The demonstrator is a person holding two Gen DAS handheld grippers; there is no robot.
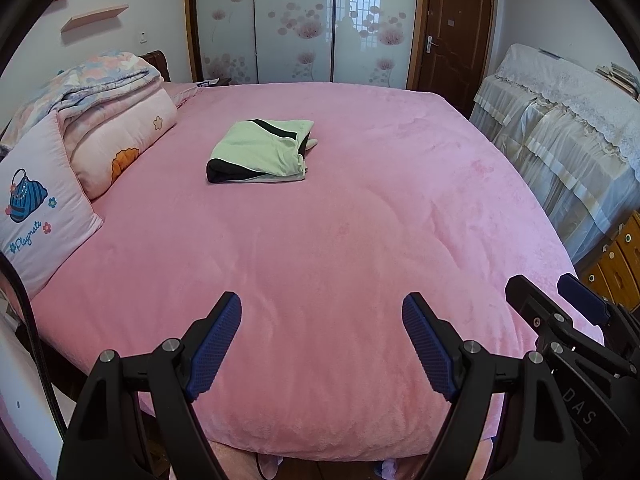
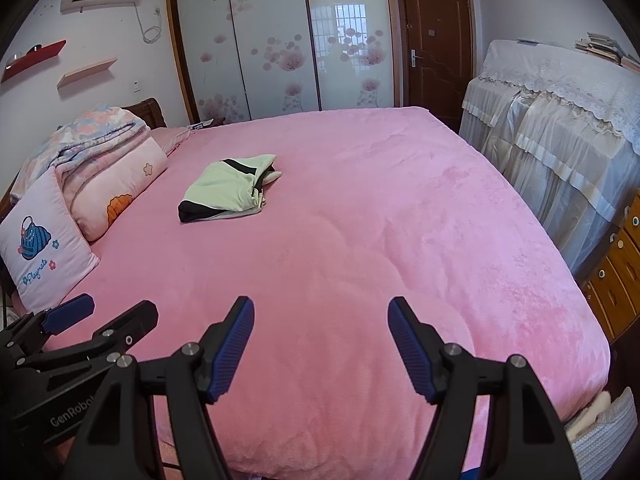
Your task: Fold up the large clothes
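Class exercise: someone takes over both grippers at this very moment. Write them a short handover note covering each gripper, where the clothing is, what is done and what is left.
Left gripper: open, empty, at the near edge of the pink bed.
Right gripper: open, empty, beside the left one, also at the near edge.
Clothing: one green and black garment lies folded in a compact stack mid-bed, towards the pillows; nothing touches it.
Done: that garment looks folded.
Left: no other loose clothing is in view; a bit of fabric pokes out at its far side, perhaps tuck it in.

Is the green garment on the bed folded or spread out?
Folded: the green garment lies as a compact layered rectangle on the pink bed.
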